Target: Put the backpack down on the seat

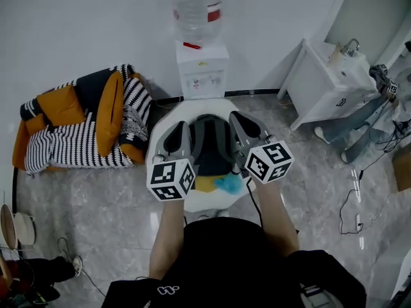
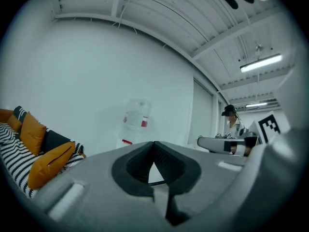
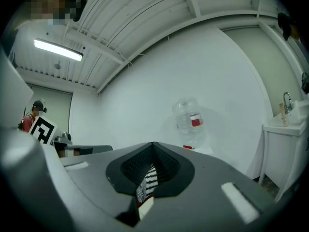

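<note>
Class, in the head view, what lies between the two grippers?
The backpack, over the white seat, fills the stretch between the left gripper and the right gripper. The head view shows it.

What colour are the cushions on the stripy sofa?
Orange, plus one dark one. The cushions show best in the head view.

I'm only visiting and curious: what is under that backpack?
A white seat, its rim showing around the backpack. The seat's middle is covered, so anything else beneath cannot be seen.
</note>
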The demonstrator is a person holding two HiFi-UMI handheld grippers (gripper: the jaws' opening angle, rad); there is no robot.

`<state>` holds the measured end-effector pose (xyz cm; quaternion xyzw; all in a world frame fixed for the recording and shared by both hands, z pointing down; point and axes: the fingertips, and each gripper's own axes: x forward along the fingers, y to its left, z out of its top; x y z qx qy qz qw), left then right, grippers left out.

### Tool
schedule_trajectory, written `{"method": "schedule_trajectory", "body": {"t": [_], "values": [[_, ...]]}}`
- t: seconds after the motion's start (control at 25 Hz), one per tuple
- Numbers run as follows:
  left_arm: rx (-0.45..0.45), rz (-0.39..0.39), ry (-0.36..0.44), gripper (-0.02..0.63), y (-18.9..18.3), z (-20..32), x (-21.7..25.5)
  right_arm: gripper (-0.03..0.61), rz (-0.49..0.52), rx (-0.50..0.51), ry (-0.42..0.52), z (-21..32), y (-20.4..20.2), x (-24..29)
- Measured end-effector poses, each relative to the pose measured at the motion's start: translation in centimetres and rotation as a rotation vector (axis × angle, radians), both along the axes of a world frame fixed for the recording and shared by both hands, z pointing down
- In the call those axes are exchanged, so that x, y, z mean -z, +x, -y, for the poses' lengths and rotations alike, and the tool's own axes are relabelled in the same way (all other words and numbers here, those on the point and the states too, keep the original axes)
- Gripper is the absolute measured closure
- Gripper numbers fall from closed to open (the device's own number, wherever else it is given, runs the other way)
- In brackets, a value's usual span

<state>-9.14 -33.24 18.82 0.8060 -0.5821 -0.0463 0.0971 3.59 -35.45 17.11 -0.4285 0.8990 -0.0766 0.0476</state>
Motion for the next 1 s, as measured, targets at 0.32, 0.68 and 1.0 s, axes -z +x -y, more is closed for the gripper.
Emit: {"method": "schedule_trajectory", "body": {"t": [0.32, 0.68, 1.0], "values": [[-0.007, 0.030, 0.000, 0.614, 0.7, 1.2, -0.3, 0.572, -0.045, 0.002, 0.017, 1.3, 0.2, -0.3], [-0.017, 0.030, 0.001, 0.614, 1.2, 2.8, -0.1, 0.572, -0.077, -0.020, 0.034, 3.3, 1.4, -0.4], [-0.019, 0.032, 0.000, 0.614, 1.5, 4.4, -0.3, 0.572, -0.154, -0.008, 0.073, 4.4, 0.9, -0.5]]}}
